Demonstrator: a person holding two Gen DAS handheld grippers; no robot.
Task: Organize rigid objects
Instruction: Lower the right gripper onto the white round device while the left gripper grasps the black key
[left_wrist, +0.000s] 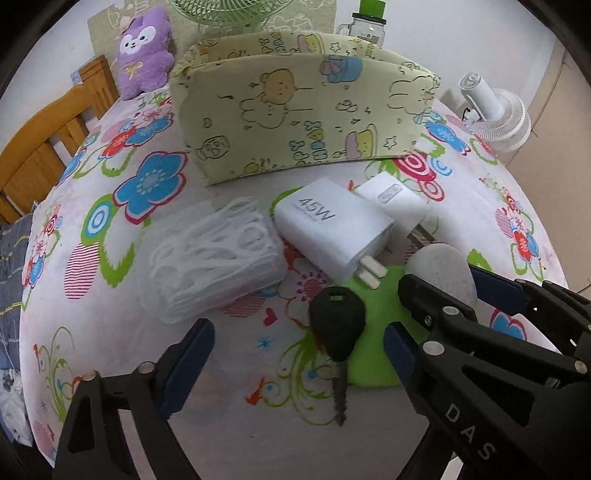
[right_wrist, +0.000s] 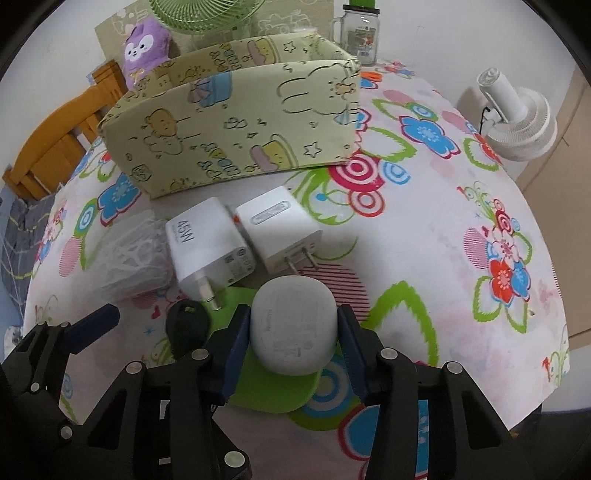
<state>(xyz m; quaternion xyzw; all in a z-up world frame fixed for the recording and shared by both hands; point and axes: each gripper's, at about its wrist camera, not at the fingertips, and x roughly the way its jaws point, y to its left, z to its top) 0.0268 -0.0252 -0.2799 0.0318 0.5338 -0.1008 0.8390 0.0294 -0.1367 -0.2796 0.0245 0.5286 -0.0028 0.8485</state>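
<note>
Desk (left_wrist: 110, 295) was covered by a white cloth with bright flower print. Ahead of the jaws, at the far edge, a pale wall (right_wrist: 424, 22) rose behind a green fan grille (right_wrist: 203, 14), a purple plush toy (left_wrist: 146, 51) and a glass jar (right_wrist: 360, 35) with handle. Wooden chair (left_wrist: 48, 140) stood far left of the jaws. White fan (right_wrist: 517, 114) sat off the desk's right edge. Light even, no hard shadows.

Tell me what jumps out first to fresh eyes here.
The right claw closed on a white earbud case at the near table edge. Just left of it, a black key lies between the open left claw's fingers. Behind them stands a cartoon-print box.
</note>
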